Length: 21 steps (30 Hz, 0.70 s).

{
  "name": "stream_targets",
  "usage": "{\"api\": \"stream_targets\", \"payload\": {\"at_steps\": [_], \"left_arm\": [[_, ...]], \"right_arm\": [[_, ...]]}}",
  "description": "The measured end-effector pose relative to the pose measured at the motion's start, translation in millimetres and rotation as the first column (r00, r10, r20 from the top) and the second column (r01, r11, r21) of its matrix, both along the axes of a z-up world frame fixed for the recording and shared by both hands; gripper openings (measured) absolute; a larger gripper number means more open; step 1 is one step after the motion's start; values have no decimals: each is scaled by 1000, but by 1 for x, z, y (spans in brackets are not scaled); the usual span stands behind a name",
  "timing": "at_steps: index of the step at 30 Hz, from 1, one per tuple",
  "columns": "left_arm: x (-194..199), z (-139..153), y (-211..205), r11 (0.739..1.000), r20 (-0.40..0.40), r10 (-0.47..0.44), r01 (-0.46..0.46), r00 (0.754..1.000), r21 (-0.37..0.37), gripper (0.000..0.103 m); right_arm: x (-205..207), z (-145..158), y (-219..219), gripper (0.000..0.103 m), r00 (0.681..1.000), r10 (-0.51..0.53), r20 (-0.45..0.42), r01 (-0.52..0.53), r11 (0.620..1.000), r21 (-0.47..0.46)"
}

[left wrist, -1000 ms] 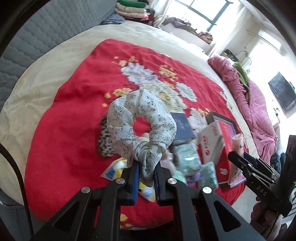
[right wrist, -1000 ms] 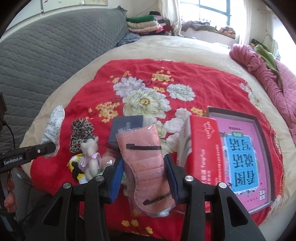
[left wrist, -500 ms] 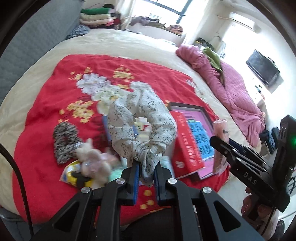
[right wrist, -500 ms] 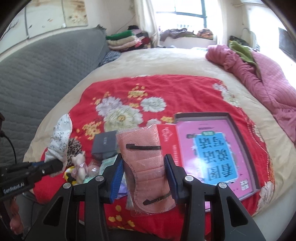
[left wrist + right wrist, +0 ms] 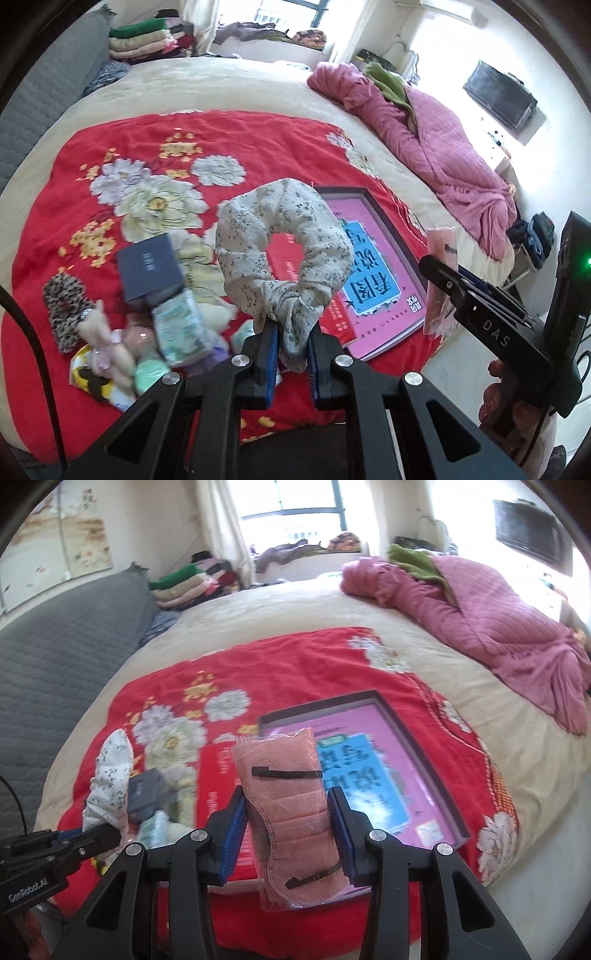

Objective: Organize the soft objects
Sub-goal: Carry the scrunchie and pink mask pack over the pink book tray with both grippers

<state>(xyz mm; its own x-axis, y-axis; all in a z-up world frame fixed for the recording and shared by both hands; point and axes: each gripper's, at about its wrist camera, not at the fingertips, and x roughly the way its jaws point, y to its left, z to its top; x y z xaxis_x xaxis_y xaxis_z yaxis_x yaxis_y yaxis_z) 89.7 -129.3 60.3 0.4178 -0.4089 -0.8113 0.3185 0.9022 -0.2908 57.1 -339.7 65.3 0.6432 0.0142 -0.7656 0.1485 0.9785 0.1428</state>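
We see the left gripper [image 5: 291,354] with jaws pinching the floral scrunchie [image 5: 284,254] (knotted end) above the red blanket [image 5: 236,140]; the right gripper [image 5: 291,838] clasps the packaged pink mask [image 5: 290,805].

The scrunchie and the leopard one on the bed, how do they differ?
The floral scrunchie is pale with tiny sprigs; the leopard scrunchie is dark-spotted. The floral one is held up, pinched in the left gripper; the leopard one lies flat on the red blanket. The floral one looks bigger, though nearer. Both are ruffled fabric rings.
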Motion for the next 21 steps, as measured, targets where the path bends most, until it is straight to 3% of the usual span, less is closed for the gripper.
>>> {"api": "stream_targets", "payload": {"at_steps": [11,21], "left_arm": [[-1,-21,-85,989,-16,-129,130,992,77,14],[17,-41,-147,973,-53,-207,211,977,96,14]], "right_arm": [[-5,-38,-64,45,991,-124,-47,125,992,13],[4,-82,-91,45,985,-129,-117,132,991,15]]}}
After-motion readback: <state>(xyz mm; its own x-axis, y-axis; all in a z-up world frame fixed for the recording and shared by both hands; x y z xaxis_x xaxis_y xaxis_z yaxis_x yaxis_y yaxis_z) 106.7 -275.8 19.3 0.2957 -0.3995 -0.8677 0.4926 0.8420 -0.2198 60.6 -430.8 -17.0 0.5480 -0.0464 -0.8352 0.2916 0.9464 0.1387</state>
